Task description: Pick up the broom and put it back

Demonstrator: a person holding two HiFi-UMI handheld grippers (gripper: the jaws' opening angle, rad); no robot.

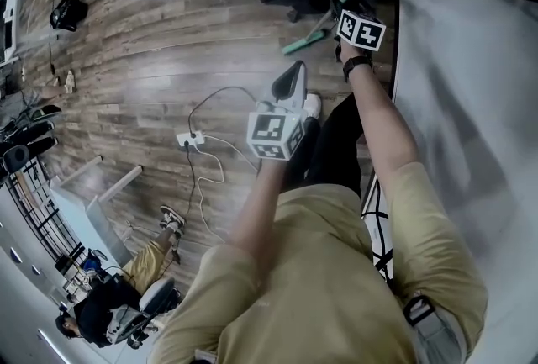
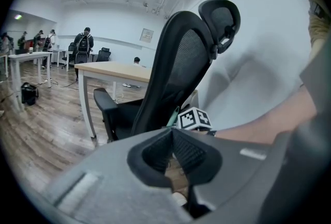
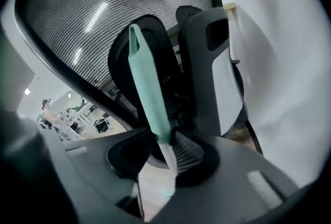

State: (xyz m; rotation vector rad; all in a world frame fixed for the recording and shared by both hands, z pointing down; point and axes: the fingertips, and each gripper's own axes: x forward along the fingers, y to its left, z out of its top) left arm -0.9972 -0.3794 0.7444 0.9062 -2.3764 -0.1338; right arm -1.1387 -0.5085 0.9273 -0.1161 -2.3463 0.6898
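1. Plainly at risk is the broom (image 3: 147, 88): your right gripper (image 3: 165, 141) is clamped on it just where the teal sleeve gives way to a thinner, paler shaft. The pole could swivel or slide through the pads if you swing it quickly.
2. A second hazard is the black mesh office chair (image 3: 72, 21), which stands just beyond the handle. The teal tip points towards the chair's back and could snag or knock it if you push farther.
3. The broom's head shows in no view, so you cannot judge whether it drags on the wood floor (image 1: 143, 60) or catches the chair's base.
4. Your right arm reaches far out, nearly straight, with a dark band on the wrist. Its gripper is tipped downward beside the chair at the far right.
5. Your left arm is bent and held nearer your body. Your left gripper (image 2: 173, 134) has its jaws drawn together on nothing and points down over the floor, left of the broom and nearer to you, taking no part in the hold.
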